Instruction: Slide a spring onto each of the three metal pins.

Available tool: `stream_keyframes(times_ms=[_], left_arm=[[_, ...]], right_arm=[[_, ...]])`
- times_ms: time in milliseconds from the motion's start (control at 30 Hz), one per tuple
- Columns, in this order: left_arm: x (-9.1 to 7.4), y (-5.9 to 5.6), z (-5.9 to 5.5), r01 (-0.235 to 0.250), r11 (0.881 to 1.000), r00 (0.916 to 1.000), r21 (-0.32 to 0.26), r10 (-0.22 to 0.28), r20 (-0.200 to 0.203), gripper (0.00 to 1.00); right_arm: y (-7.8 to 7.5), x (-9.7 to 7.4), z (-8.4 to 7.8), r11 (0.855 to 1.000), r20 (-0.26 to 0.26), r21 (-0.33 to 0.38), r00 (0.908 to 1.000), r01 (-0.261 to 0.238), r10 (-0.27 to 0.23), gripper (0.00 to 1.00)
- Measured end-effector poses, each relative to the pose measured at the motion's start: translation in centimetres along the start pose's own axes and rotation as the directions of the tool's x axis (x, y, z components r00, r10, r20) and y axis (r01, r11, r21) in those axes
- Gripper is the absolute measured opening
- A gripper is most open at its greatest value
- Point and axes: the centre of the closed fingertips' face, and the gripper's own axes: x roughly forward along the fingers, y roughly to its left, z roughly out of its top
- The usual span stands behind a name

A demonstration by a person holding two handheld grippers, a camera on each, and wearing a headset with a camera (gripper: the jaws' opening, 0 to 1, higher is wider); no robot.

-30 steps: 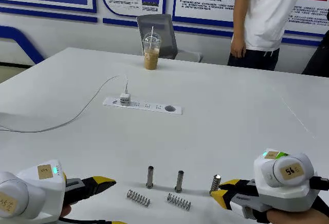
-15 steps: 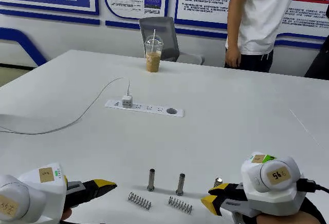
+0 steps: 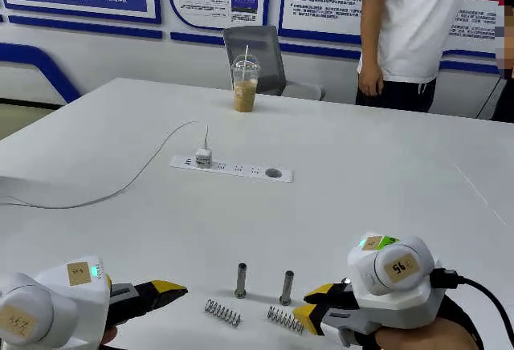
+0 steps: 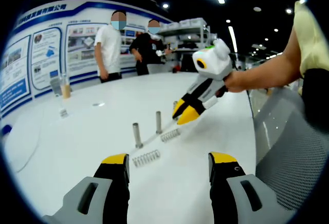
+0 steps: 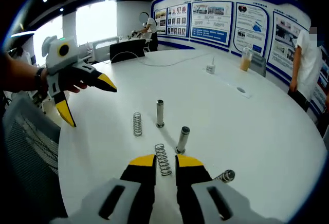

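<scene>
The right gripper, bottom centre of its own view, has its jaws narrowly apart around the near end of a loose spring, not visibly pinching it. The left gripper gapes wide, empty. Best to close lightly so the coils stay round, lift, tip the spring upright and centre its bore over the nearest pin, just above it in frame. 1 sprung pin sits lower right; 2 stand bare.

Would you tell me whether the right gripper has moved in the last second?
Yes. Against the middle pin, the right gripper has moved left, and its tips now lie close to that pin and the loose spring before it.
</scene>
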Motion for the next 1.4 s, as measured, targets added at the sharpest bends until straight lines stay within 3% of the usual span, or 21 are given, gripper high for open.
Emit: stream_keyframes(times_ms=[167,733,1400], left_arm=[[0.1,0.0,0.0,0.001,1.0,1.0,-0.002,-0.001,-0.001,0.63],[0.2,0.1,-0.5,0.0,1.0,1.0,-0.012,-0.001,-0.003,0.63],[0.2,0.2,-0.9,-0.004,1.0,1.0,-0.023,0.003,-0.008,0.63]], right_arm=[[0.4,0.8,0.0,0.999,-0.026,-0.044,0.9996,-0.015,0.014,0.16],[1.1,3.5,0.1,0.993,-0.093,-0.09,0.9936,-0.072,0.064,0.16],[1.3,4.8,-0.9,0.982,-0.179,-0.145,0.9796,-0.118,0.091,0.15]])
